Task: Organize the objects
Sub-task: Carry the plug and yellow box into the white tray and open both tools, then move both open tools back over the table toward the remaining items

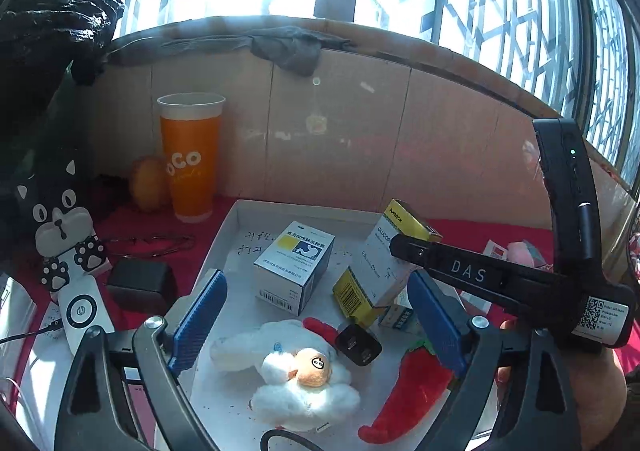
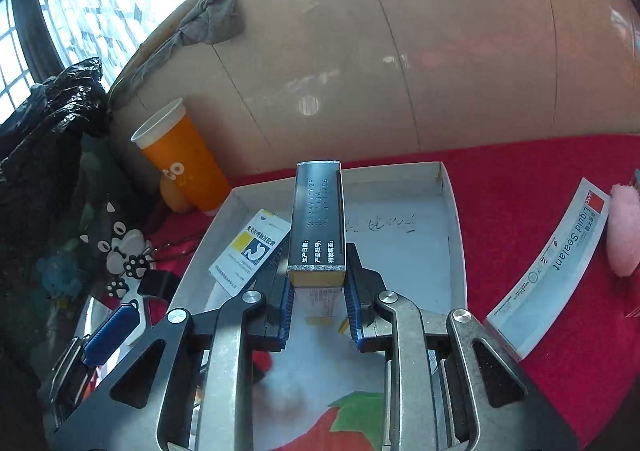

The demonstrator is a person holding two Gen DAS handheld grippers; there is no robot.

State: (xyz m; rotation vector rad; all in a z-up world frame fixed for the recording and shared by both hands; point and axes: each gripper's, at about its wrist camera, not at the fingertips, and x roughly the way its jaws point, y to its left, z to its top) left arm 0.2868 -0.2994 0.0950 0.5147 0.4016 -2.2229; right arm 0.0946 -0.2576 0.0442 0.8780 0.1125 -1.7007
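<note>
The right gripper (image 2: 318, 291) pinches the yellow-ended medicine box (image 2: 318, 217) above the white tray (image 2: 454, 211); the box's lower end is hidden between the pads. The left gripper (image 1: 316, 315) stands spread wide over the tray, nothing between its fingers. The red pepper plush (image 1: 404, 395) is partly cut off.
</note>
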